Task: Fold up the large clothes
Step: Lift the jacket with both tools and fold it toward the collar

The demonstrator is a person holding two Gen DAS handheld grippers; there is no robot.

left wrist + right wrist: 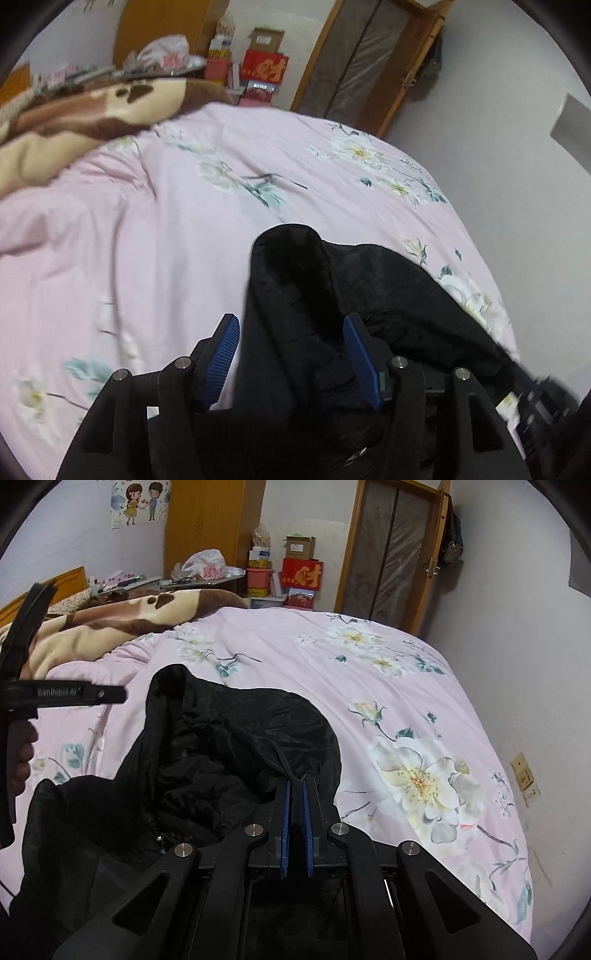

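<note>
A black hooded jacket lies crumpled on the pink floral bed cover. In the left wrist view my left gripper is open, its blue pads either side of a raised fold of the jacket. In the right wrist view the jacket spreads to the left with its hood open. My right gripper is shut on the hood's edge and drawstring. The left gripper's black body shows at the left edge, held by a hand.
A brown and cream blanket is heaped at the bed's far left. Boxes and bags stand against the far wall beside a wooden wardrobe and a door. A wall runs close along the bed's right side.
</note>
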